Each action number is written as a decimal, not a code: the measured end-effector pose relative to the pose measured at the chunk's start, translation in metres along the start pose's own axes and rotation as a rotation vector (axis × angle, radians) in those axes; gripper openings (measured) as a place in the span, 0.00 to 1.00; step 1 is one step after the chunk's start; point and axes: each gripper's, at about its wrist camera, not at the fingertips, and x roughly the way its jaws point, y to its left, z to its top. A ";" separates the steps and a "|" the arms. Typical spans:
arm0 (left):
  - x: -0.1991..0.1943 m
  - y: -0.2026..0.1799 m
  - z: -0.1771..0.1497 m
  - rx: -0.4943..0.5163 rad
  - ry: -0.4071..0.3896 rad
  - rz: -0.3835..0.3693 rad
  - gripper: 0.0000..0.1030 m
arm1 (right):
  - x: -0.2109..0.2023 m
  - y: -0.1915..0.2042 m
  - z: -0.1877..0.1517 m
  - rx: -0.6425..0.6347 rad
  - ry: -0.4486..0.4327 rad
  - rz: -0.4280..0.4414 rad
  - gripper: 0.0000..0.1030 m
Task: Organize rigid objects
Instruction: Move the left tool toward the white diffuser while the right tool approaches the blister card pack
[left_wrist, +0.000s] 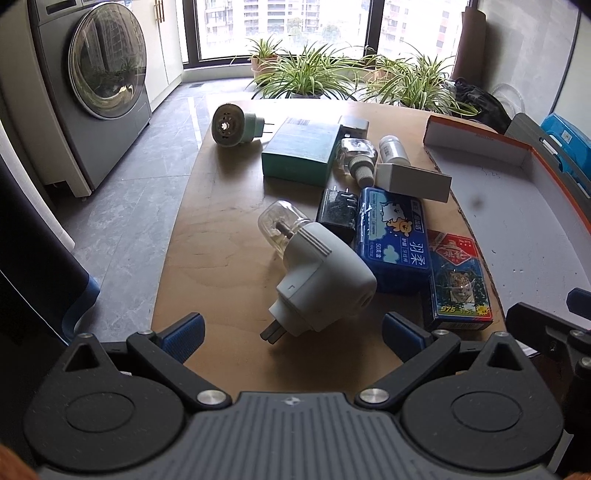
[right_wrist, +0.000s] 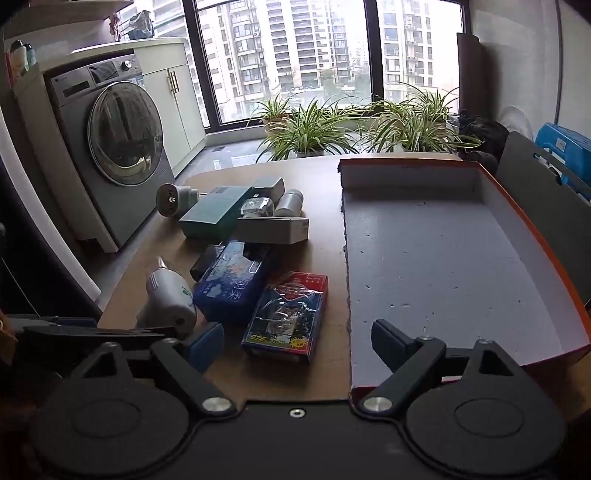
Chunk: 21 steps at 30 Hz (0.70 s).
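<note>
while both tongs gape wide and empty, the left tongs (left_wrist: 291, 334) line up on the near white plug-in vaporizer (left_wrist: 319, 280); closing on it looks next.

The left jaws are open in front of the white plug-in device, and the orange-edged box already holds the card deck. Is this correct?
Not quite. The orange-edged box holds nothing; the card deck lies on the table beside it, as the right wrist view shows. The left gripper is indeed open before the white plug-in device.
</note>
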 end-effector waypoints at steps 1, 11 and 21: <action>0.001 0.001 0.000 0.000 0.001 -0.003 1.00 | 0.000 0.001 0.000 0.000 0.001 -0.001 0.99; 0.010 0.006 0.004 0.005 0.007 -0.020 1.00 | 0.006 0.015 0.005 -0.001 0.017 -0.016 0.99; 0.017 0.004 0.008 0.023 0.013 -0.031 1.00 | 0.011 0.007 0.002 0.001 0.028 -0.023 0.99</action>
